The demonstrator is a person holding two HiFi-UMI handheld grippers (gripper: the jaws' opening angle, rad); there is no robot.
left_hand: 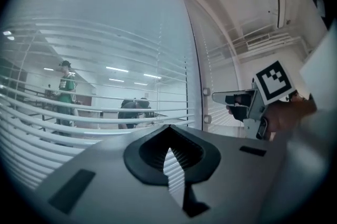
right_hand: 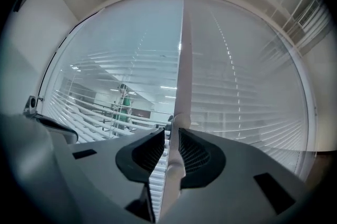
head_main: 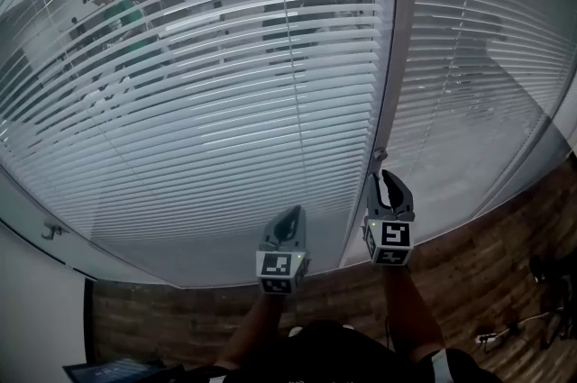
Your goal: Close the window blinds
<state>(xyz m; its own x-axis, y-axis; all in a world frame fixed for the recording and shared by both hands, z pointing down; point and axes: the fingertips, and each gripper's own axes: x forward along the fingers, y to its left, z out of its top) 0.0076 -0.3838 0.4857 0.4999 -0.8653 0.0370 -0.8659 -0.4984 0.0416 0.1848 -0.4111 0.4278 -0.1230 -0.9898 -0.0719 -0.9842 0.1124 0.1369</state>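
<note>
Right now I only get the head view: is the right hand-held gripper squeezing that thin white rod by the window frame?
Observer: No. In the right gripper view the thin white plastic rod stands between the jaws of the right hand-held gripper, with a gap showing on one side of it.
Operator: And the other one, is it carrying anything?
Observer: No. The left gripper view shows the left hand-held gripper with its jaws met at the tips and nothing between them. It faces the white slatted window blind.
</note>
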